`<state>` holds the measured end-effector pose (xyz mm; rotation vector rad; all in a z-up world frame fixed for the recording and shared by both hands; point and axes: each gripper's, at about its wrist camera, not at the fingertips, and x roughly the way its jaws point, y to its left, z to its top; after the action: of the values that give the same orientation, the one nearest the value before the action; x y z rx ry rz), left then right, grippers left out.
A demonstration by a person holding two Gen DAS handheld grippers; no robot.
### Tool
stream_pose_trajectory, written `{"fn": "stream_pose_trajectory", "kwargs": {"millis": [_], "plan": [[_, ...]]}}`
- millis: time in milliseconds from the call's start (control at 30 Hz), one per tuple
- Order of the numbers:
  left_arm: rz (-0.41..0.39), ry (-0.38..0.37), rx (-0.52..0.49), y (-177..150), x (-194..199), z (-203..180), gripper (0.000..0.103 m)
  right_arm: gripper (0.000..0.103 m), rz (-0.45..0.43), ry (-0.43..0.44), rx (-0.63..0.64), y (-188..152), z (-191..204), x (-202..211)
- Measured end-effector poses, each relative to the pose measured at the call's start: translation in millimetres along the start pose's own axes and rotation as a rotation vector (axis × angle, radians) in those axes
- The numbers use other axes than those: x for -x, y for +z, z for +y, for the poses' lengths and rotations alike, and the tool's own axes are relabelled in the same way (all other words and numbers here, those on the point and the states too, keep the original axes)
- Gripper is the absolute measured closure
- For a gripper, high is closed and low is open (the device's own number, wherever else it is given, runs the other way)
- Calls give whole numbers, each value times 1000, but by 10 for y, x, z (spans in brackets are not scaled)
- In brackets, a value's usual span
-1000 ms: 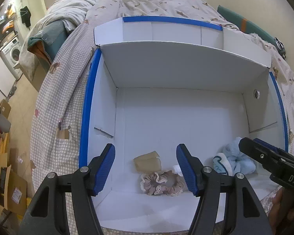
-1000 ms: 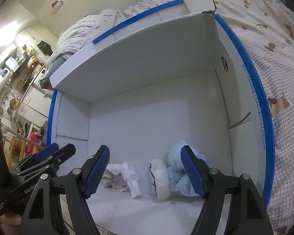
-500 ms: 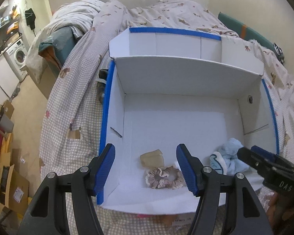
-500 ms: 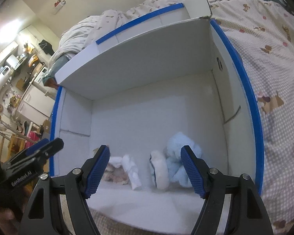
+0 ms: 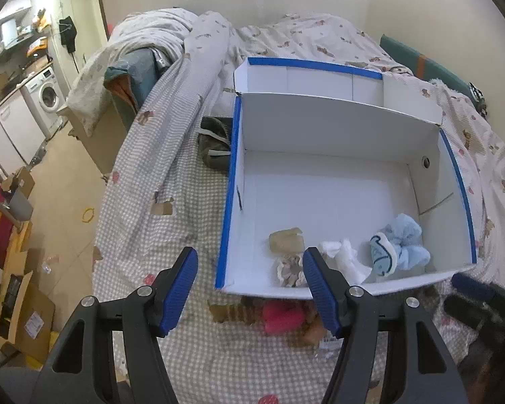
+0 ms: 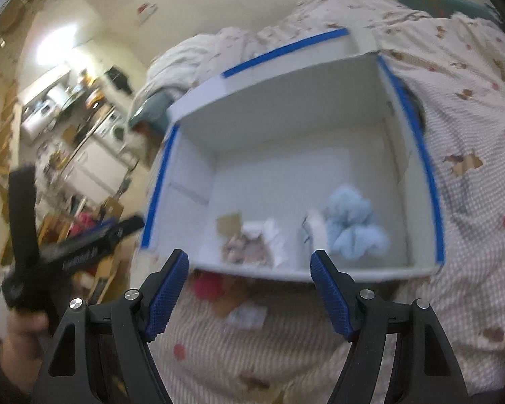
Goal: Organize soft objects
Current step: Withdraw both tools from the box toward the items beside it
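A white cardboard box with blue tape edges [image 5: 336, 128] [image 6: 286, 118] lies open on the bed. Inside near its front wall are a tan pouch [image 5: 286, 238] [image 6: 228, 224], a frilly scrunchie [image 5: 288, 267] [image 6: 244, 252], a white cloth [image 5: 345, 257] [image 6: 269, 232] and a light blue fluffy item [image 5: 402, 245] [image 6: 350, 225]. My left gripper [image 5: 249, 291] is open and empty, above the bed just outside the box's front left corner. My right gripper [image 6: 249, 291] is open and empty, in front of the box's front wall. Pink and tan soft items [image 5: 281, 314] [image 6: 207, 284] lie on the bed under the front wall.
The bed has a checked cover [image 5: 144, 222] and a rumpled duvet [image 5: 171, 33]. A dark bag [image 5: 215, 144] lies left of the box. The floor with cardboard boxes [image 5: 13, 303] and a washing machine [image 5: 47, 96] is at left. The other gripper shows at lower right [image 5: 481, 303].
Both grippers have pulled back and up out of the box. The whole box and the bed in front of it now show. Both stay open and empty.
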<state>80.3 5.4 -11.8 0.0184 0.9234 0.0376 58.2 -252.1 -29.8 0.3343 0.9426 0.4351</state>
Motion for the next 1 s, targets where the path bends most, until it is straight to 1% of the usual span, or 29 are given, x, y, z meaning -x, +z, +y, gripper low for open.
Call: {"fn": "stream_pose_trajectory", "kwargs": {"millis": [100,133,200,300,333,367,400,467,600,700,767,800,833,900,933,1000], "plan": [[9,-1,6,-88,29,34,41,24,92,17,39,-142,93,-141],[16,-1,11,-110,24,46,41,24,145,13,46,-185,98,-253],[22,4,21,-140,22,60,41,24,225,16,45,-245,73,-464],[1,33,25,-151,35,89,41,24,368,-60,62,-347,-3,-825],[-2,44,26,-148,36,105,41,24,409,-102,78,-388,-37,-907],[-5,47,30,-149,36,133,41,24,438,-166,89,-433,-90,-954],[-5,46,36,-153,29,163,41,24,467,-196,82,-474,-151,-980],[8,51,49,-154,-16,215,41,24,563,-187,20,-613,-330,-1015],[49,37,94,-167,-104,301,41,24,634,-181,30,-719,-359,-908],[85,39,88,-214,-164,295,41,24,696,-168,-44,-863,-499,-811],[111,40,92,-247,-207,282,41,24,712,-169,-60,-937,-524,-738],[118,39,97,-254,-222,282,41,24,695,-179,-46,-909,-498,-703],[121,39,101,-258,-233,280,41,24,636,-202,-6,-838,-437,-644],[123,42,101,-253,-249,269,41,24,503,-207,66,-686,-308,-528],[123,45,97,-253,-255,263,41,24,467,-190,80,-605,-260,-509],[126,48,99,-256,-262,281,41,24,443,-146,76,-458,-188,-569]]}}
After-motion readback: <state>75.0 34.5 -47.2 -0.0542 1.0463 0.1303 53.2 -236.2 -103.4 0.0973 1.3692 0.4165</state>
